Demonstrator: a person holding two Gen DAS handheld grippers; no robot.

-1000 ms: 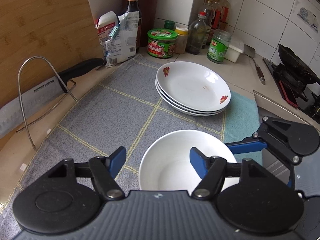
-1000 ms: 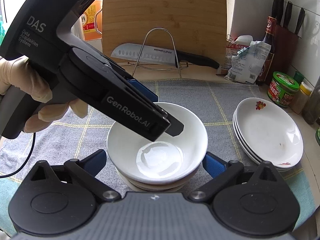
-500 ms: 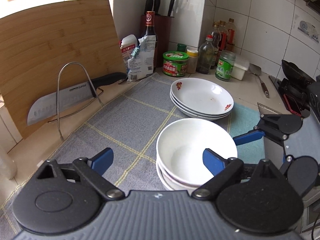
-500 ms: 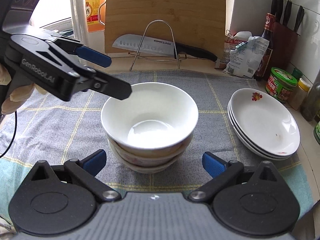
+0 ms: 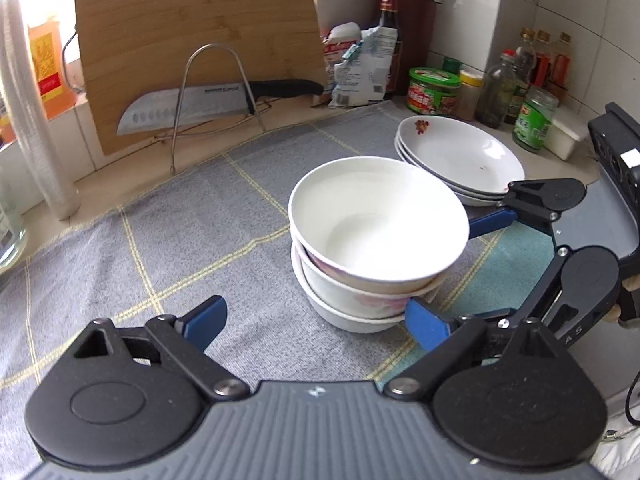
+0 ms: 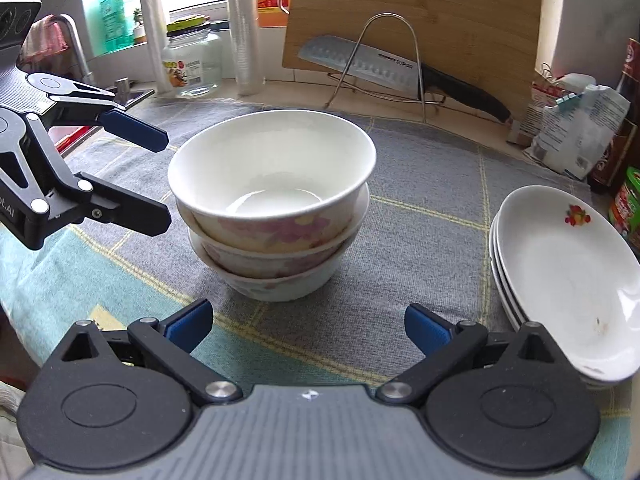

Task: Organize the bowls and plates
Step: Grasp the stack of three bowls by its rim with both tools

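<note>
Three white bowls with pink flowers stand nested in a stack (image 5: 376, 240) (image 6: 272, 200) on the grey checked cloth (image 5: 160, 240). To their right lies a stack of white plates (image 5: 460, 156) (image 6: 568, 280) with a red fruit print. My left gripper (image 5: 316, 320) (image 6: 160, 178) is open, level with the bowls and just to their left, touching nothing. The right gripper (image 6: 306, 322) (image 5: 480, 268) also stands open in front of the bowl stack, with nothing between its fingers.
A bamboo cutting board (image 6: 416, 12) leans at the back behind a wire rack holding a large knife (image 6: 360, 60). Jars, sauce bottles and snack bags (image 5: 440, 88) crowd the back right corner. A glass jar (image 6: 192, 64) and a tap stand at the back left.
The left gripper opened wide, let go of the top bowl on the stack and drew back to its left. The right gripper also backed away and sank lower.
</note>
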